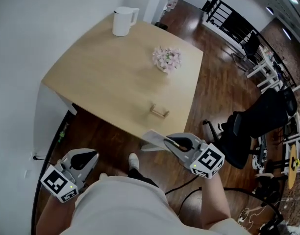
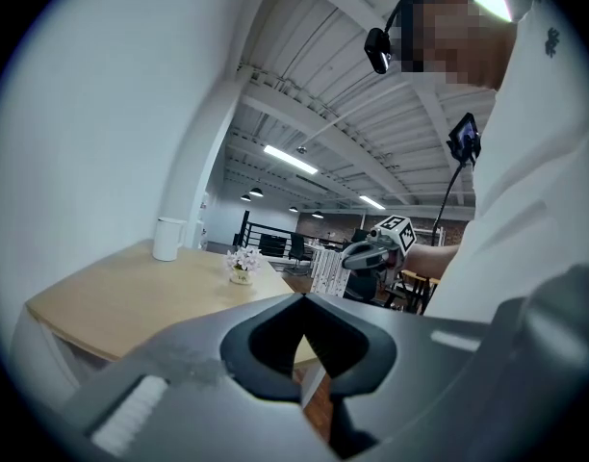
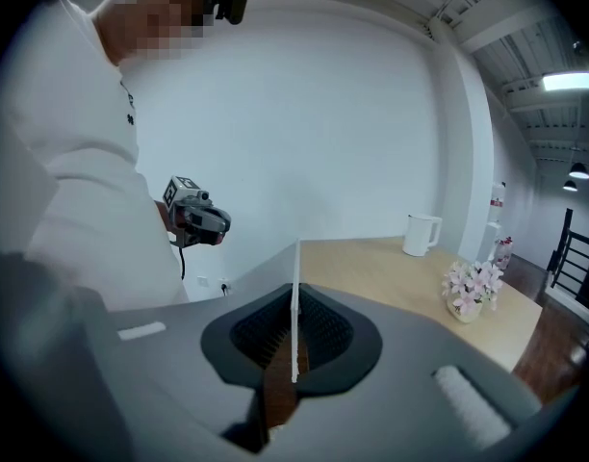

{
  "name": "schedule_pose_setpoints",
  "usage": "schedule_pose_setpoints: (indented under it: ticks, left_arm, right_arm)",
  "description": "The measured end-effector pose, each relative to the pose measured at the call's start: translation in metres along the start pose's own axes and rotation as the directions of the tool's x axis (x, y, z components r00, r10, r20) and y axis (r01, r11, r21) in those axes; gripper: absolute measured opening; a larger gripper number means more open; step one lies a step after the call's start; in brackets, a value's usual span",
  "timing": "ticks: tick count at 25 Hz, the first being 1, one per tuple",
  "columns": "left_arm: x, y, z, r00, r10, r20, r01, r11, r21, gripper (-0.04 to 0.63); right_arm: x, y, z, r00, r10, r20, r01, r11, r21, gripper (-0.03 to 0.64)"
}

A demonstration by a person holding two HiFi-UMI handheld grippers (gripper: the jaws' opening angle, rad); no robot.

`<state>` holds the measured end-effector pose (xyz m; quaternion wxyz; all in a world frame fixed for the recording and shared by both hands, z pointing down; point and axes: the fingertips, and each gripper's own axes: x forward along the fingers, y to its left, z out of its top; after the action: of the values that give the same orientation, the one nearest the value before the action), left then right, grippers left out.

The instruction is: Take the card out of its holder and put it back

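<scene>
The right gripper (image 1: 175, 144) pinches the card (image 1: 151, 138). The left gripper (image 1: 84, 161) is closed and empty. The holder (image 1: 159, 111) stands on the table (image 1: 101, 77).

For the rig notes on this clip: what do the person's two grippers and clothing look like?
Both the left gripper and the right gripper are grey handheld shells with black jaw linings. Each carries a white cube printed with black square markers. The person wears a white top.
</scene>
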<state>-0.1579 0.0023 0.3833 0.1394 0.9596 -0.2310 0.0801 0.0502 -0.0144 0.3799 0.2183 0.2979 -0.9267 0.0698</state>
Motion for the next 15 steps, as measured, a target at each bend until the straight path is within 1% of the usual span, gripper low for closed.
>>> schedule_pose_setpoints:
  ticks: [9, 15]
  left_arm:
    - [0.076, 0.015, 0.015, 0.997, 0.071, -0.016, -0.071, 0.997, 0.005, 0.005]
    - [0.116, 0.024, 0.020, 0.991, 0.129, -0.031, -0.129, 0.992, -0.010, 0.005]
  right_arm:
    - [0.000, -0.132, -0.035, 0.999, -0.032, -0.017, 0.032, 0.999, -0.006, 0.021]
    - [0.017, -0.192, -0.070, 0.999, 0.004, -0.034, -0.003, 1.000, 0.017, 0.021]
